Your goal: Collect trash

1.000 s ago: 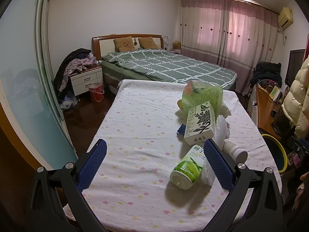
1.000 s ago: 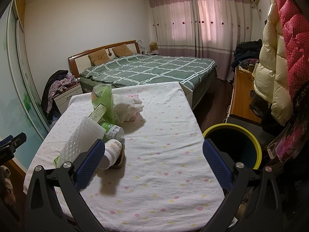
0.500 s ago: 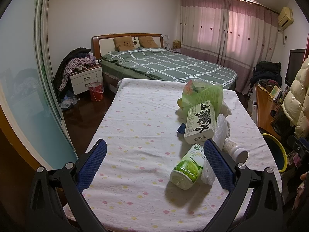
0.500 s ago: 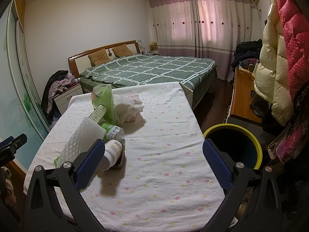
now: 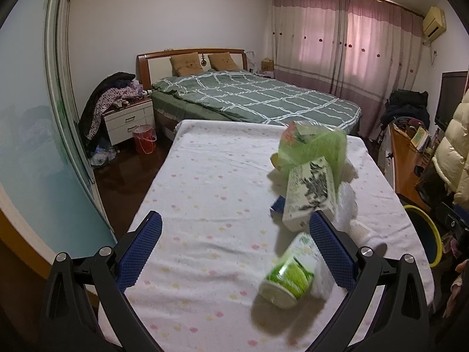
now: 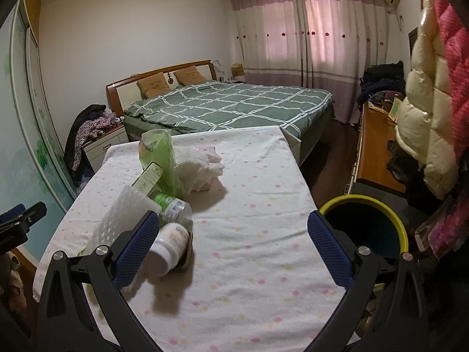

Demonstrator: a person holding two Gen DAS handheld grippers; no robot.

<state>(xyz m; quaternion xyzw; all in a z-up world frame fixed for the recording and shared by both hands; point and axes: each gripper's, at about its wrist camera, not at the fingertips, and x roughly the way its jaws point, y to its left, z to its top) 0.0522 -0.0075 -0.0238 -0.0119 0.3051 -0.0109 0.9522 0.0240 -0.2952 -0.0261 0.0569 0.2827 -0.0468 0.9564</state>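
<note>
Lying beside right claw (image 6: 233,243), white bottle (image 6: 168,248), jaws spread, empty

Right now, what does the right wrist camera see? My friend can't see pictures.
The open right tongs hover over a table with a dotted cloth, holding nothing. Left: a white bottle, foam sheet and green bag. Right: a yellow-rimmed bin.

Matt cotton tablecloth (image 5: 205,205), glossy plastic bottle (image 5: 288,275), crinkly plastic bag (image 6: 159,158)
</note>
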